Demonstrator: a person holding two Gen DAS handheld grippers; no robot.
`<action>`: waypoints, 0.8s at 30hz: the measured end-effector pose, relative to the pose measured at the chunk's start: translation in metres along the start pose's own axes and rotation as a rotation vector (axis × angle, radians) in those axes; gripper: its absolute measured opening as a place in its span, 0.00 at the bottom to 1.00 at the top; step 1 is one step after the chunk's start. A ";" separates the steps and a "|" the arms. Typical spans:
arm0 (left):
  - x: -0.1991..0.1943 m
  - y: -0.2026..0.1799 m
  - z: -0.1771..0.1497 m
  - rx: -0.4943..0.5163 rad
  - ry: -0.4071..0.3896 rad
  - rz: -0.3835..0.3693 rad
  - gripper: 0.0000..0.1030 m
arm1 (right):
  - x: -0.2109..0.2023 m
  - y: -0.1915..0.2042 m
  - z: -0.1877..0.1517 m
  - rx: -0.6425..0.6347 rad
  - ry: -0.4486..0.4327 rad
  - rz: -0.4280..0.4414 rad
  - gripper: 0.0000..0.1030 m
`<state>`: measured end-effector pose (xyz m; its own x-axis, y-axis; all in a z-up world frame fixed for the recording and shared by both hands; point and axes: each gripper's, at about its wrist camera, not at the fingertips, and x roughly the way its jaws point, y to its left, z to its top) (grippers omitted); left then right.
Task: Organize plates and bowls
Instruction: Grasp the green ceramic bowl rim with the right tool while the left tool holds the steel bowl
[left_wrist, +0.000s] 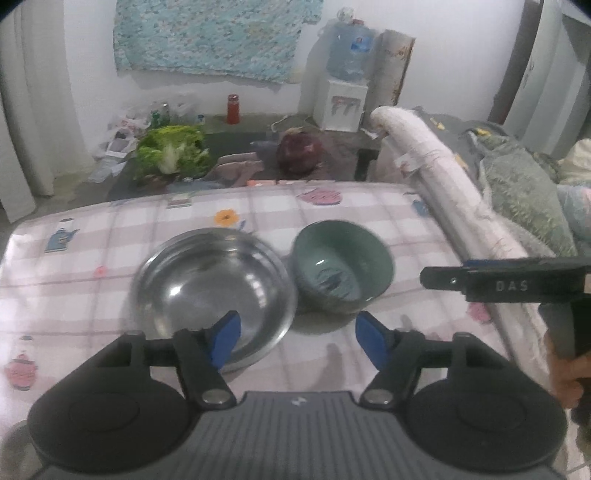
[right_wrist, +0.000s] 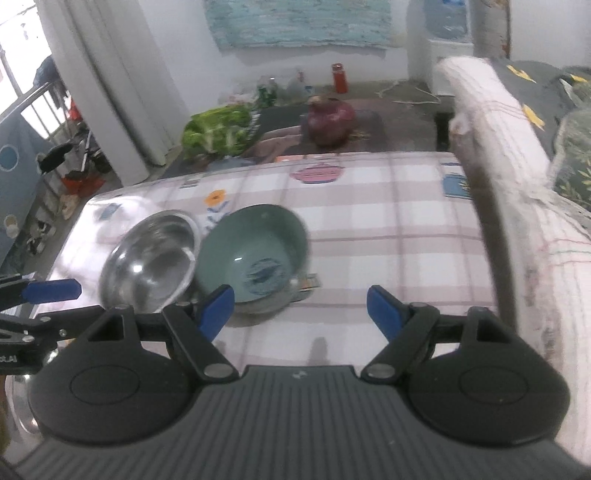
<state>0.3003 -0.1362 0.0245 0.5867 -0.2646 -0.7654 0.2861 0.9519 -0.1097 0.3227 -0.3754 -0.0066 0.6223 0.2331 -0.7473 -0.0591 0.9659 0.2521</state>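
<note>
A steel bowl and a green ceramic bowl stand side by side on the plaid tablecloth, rims nearly touching. My left gripper is open just short of them; its left pad overlaps the steel bowl's near rim in the picture, and nothing lies between the pads. In the right wrist view, the steel bowl and the green bowl sit ahead and to the left of my right gripper, which is open and holds nothing. The right gripper reaches in from the right edge of the left wrist view.
A padded white rail runs along the table's right side, with bedding beyond it. Behind the table lie green leafy vegetables, a dark red round fruit, a red bottle and a water dispenser.
</note>
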 end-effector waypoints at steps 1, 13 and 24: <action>0.005 -0.004 0.003 -0.009 0.002 -0.011 0.64 | 0.002 -0.006 0.002 0.014 0.002 0.004 0.77; 0.067 -0.017 0.022 -0.120 0.099 -0.024 0.32 | 0.063 -0.029 0.020 0.121 0.070 0.137 0.57; 0.091 -0.013 0.023 -0.173 0.139 0.011 0.16 | 0.107 -0.018 0.028 0.121 0.123 0.137 0.18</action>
<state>0.3672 -0.1762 -0.0288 0.4756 -0.2416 -0.8458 0.1390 0.9701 -0.1989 0.4119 -0.3712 -0.0743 0.5148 0.3807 -0.7682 -0.0383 0.9053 0.4230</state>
